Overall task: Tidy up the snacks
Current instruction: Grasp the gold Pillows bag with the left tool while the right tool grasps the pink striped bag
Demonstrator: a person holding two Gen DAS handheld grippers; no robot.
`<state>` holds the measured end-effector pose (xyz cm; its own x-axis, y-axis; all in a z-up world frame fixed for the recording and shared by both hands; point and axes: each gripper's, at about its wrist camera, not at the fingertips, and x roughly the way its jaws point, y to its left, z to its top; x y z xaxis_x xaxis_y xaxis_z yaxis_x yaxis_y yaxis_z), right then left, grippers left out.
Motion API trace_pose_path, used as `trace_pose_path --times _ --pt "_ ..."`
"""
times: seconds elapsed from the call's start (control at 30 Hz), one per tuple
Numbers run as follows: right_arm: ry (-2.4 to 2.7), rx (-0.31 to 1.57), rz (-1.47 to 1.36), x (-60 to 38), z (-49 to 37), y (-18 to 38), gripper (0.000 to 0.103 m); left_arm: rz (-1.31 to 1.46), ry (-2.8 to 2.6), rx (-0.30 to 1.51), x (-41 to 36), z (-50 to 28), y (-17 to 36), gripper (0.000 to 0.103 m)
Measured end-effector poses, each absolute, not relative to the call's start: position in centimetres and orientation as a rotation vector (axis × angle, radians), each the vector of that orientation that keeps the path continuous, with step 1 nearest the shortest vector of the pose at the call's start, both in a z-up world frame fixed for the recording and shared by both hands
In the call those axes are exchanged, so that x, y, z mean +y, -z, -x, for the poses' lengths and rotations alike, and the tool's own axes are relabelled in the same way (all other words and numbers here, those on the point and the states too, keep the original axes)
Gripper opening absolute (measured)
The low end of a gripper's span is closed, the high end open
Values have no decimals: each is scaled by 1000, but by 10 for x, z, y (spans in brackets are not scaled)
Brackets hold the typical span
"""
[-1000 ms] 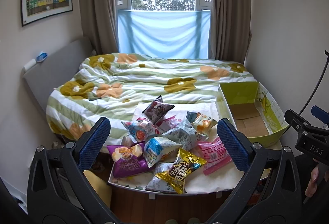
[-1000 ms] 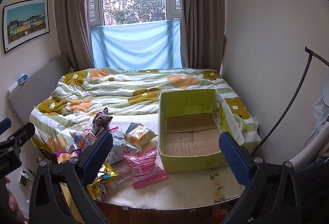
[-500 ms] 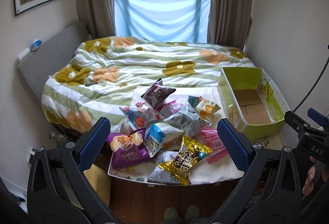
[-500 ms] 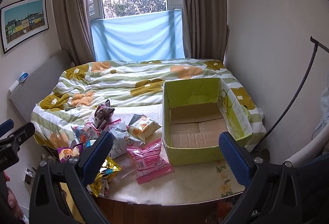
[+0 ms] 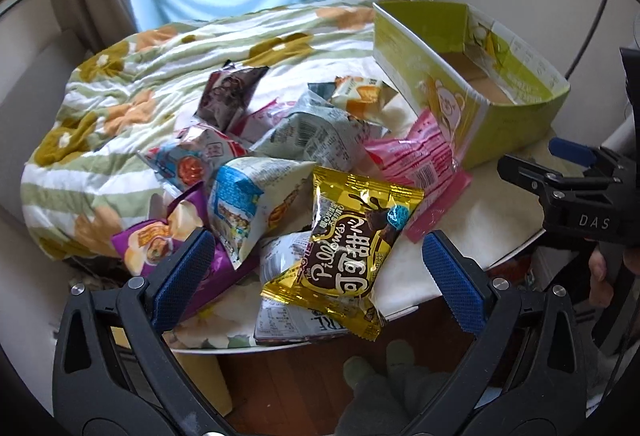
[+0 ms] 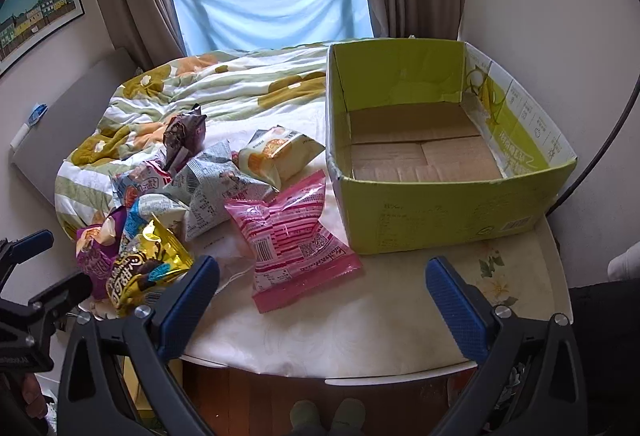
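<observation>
Right now, both claws spread wide, nothing pinched: left claw (image 5: pixel 316 264) poised just over the gold cocoa pack (image 5: pixel 348 244), right claw (image 6: pixel 320 296) over bare table (image 6: pixel 360 336) near the pink pack (image 6: pixel 288 236) & in front of the green box (image 6: pixel 448 212), which sits empty

Snacks all heaped on the table's left part, overlapping, some spilling toward the bed quilt (image 5: pixel 120 76)

Risks, as judged:
- gold pack lies on top of a white pack (image 5: pixel 288 316) at the table edge w/ one corner overhanging; clumsy nip at a corner likely slides both off to the floor
- puffy, slick foil: squeezing mid-bag prob. squirts it out of the pads or crushes contents; better to pinch a crimped seam
- closing too deep may catch the blue-white pack (image 5: pixel 252 204) too, dragging the heap
- carrying across to the box risks clipping the right claw or the box's near wall
</observation>
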<state>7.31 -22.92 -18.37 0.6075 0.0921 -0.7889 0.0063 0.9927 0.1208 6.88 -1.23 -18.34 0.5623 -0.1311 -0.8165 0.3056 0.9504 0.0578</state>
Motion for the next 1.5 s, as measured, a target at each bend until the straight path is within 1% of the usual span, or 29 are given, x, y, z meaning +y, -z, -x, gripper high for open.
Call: trace_pose_path --times 0.07,0.33,0.4,0.43,0.5,0.53,0.57,0.6,0.67,0.93,1.0,1.1,1.13,1.17,1.2,1.23,1.27,1.4,1.43,1.47,1.5 --pt "-57 924 -113 -228 -80 197 103 -235 286 969 -18 -78 198 102" --pt "-84 958 -136 -215 -113 243 103 -303 359 1054 -27 -102 235 88" --pt "-93 962 -156 -212 -120 250 103 -311 370 1077 -28 -107 241 79" --pt "-96 966 -164 -211 -124 255 103 -312 375 1088 -29 -109 243 77" --pt "-96 972 -179 -207 -130 262 103 -313 387 1098 -29 -112 246 63" --pt "-95 976 -188 -206 -132 265 103 -313 395 1102 -30 -113 247 59" --pt "-93 978 -199 -206 -133 267 103 -311 402 1106 -30 -114 247 51" --pt "-91 978 -213 -206 -135 269 103 -306 410 1110 -30 -114 248 45" --pt "-86 983 -248 -208 -139 273 103 -294 424 1113 -31 -115 248 41" --pt "-47 996 -316 -208 -146 286 102 -237 446 1127 -26 -119 246 40" --pt "-40 1004 -299 -206 -145 287 99 -226 450 1129 -25 -120 247 40" --pt "-35 1013 -280 -206 -144 289 81 -214 454 1126 -23 -120 246 40" --pt "-50 1024 -291 -207 -145 290 65 -211 454 1125 -23 -120 245 40" --pt "-69 1031 -307 -207 -144 291 57 -207 453 1125 -22 -120 246 40" --pt "-70 1026 -306 -205 -143 290 54 -201 453 1126 -22 -119 245 40" --pt "-73 1025 -297 -203 -141 288 46 -195 452 1127 -20 -119 245 40" --pt "-74 1023 -286 -201 -140 287 41 -187 451 1127 -19 -119 244 40" --pt "-62 1013 -279 -199 -136 284 36 -159 447 1117 -12 -118 240 40" --pt "-59 1010 -286 -199 -134 283 32 -155 445 1113 -11 -118 239 40" --pt "-62 1007 -295 -200 -133 282 22 -151 443 1110 -10 -117 237 40" --pt "-63 1007 -296 -200 -131 281 21 -145 444 1107 -9 -117 236 40"
